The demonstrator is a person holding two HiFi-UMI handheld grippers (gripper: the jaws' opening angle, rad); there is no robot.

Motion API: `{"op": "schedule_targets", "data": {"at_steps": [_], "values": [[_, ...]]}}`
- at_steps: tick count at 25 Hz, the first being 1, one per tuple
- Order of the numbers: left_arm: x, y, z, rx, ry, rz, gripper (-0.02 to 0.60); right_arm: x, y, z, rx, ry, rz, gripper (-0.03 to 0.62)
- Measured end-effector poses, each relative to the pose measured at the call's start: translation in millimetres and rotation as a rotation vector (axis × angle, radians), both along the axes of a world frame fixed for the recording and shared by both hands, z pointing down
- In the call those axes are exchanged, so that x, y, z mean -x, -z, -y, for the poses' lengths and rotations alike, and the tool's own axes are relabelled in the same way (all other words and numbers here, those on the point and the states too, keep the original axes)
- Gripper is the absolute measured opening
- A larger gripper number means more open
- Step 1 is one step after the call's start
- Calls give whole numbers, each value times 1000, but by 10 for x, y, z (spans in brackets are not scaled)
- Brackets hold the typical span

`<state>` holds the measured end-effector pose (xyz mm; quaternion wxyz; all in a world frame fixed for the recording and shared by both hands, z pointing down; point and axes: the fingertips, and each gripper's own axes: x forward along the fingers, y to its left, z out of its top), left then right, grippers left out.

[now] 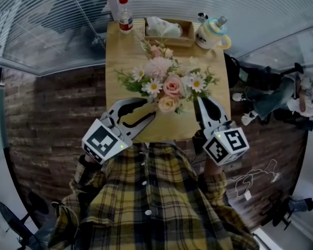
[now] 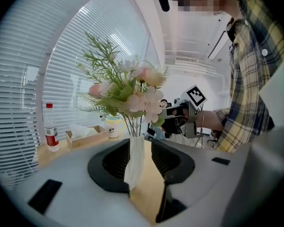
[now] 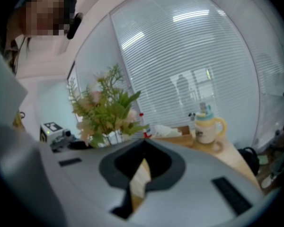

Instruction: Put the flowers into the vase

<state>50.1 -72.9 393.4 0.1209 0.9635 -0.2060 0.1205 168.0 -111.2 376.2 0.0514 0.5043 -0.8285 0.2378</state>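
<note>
Left gripper view: flowers (image 2: pixel 132 93) sit in vase (image 2: pixel 136 159), task looks done; left tongs (image 2: pixel 141 143) open around vase, right tongs (image 3: pixel 143 145) closed, empty.

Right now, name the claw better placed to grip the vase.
Left. The left claw is open, with the white vase already standing between its jaws. The right claw is shut, and the flowers stand off to one side of its aim.
</note>
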Motion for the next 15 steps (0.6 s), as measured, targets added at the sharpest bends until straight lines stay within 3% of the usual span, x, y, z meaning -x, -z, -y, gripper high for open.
{"op": "schedule_targets", "data": {"at_steps": [15], "values": [[324,227,181,-29,171,-39,126,-139,202,-21,-63,-28,-47,12]]}}
